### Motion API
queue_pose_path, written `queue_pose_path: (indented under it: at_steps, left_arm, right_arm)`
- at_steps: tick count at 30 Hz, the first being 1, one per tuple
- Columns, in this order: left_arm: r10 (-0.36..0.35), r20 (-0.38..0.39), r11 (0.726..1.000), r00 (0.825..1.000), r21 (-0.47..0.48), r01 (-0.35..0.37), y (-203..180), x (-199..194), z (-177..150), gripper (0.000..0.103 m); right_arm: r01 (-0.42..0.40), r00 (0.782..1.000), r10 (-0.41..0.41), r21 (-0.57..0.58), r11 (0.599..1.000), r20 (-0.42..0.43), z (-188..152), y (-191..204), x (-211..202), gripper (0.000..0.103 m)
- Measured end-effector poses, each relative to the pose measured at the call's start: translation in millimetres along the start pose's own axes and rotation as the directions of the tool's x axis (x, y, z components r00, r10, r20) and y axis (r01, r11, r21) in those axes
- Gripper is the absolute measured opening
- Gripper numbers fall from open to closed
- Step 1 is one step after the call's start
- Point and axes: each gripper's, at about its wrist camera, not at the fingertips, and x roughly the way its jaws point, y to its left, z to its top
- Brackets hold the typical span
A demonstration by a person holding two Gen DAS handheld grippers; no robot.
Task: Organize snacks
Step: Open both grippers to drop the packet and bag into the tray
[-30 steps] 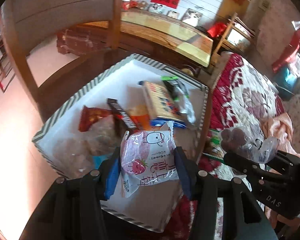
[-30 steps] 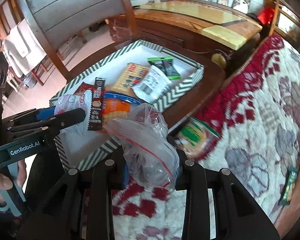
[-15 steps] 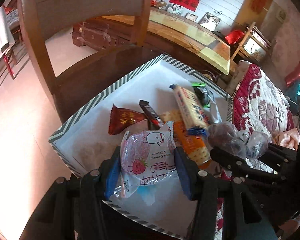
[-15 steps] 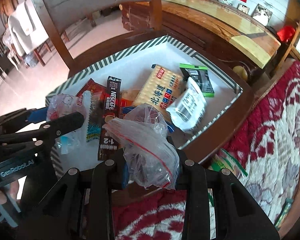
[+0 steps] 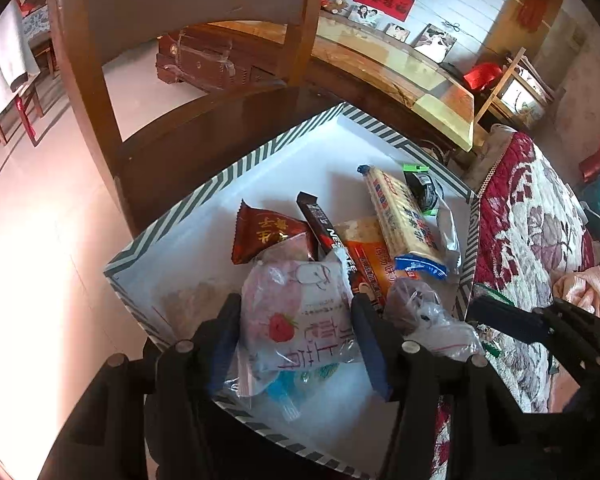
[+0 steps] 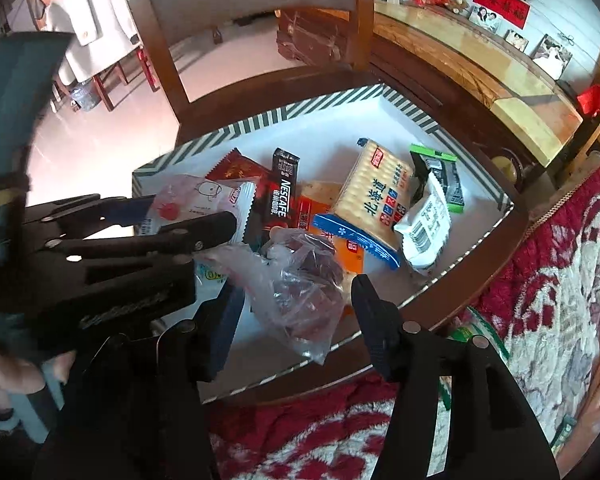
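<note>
The pink-and-white strawberry snack packet (image 5: pixel 300 320) lies over the striped white box's near edge (image 5: pixel 236 168), long axis pointing away, between the opening left gripper (image 5: pixel 296 340). The opening right gripper (image 6: pixel 296 312) straddles a clear plastic bag (image 6: pixel 296 280), pads apart from it.

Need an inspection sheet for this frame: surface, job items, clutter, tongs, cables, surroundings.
Surface: striped-rim white box on a wooden chair seat.
Job's things: in the box, cracker pack, Nescafe stick, red packet, orange packet, green-edged packet, white pouch.
Clutter: nothing seen.
Tongs: left tongs opening, strawberry packet between them; right tongs opening, clear bag between them, pads clear of it.
Cables: nothing seen.
Surroundings: red floral blanket, long wooden table behind.
</note>
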Motion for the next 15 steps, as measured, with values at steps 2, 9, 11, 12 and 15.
queue_pose_path:
  at_steps: [2,9,11,12,15]
  left_arm:
    - [0.008,0.006,1.0,1.0,-0.005,-0.008,1,-3,0,0.067]
    - [0.039,0.055,0.999,0.998,-0.013,-0.039,-3,-18,1,0.086]
    - [0.045,0.06,0.999,0.997,-0.002,-0.045,-7,-20,0,0.086]
    - [0.046,0.062,0.999,0.997,0.004,-0.047,-9,-20,-1,0.086]
    - [0.05,0.074,0.998,0.996,0.024,-0.052,-18,-26,-2,0.086]
  right_arm:
    - [-0.002,1.0,0.002,0.011,1.0,0.008,-4,-1,-8,0.055]
    - [-0.027,0.999,0.024,0.09,0.996,0.034,-18,-13,-21,0.055]
    - [-0.029,0.999,0.024,0.111,0.993,0.047,-23,-16,-24,0.055]
    - [-0.031,0.998,0.024,0.122,0.992,0.054,-25,-18,-26,0.055]
    - [-0.033,0.997,0.023,0.145,0.989,0.074,-30,-23,-33,0.055]
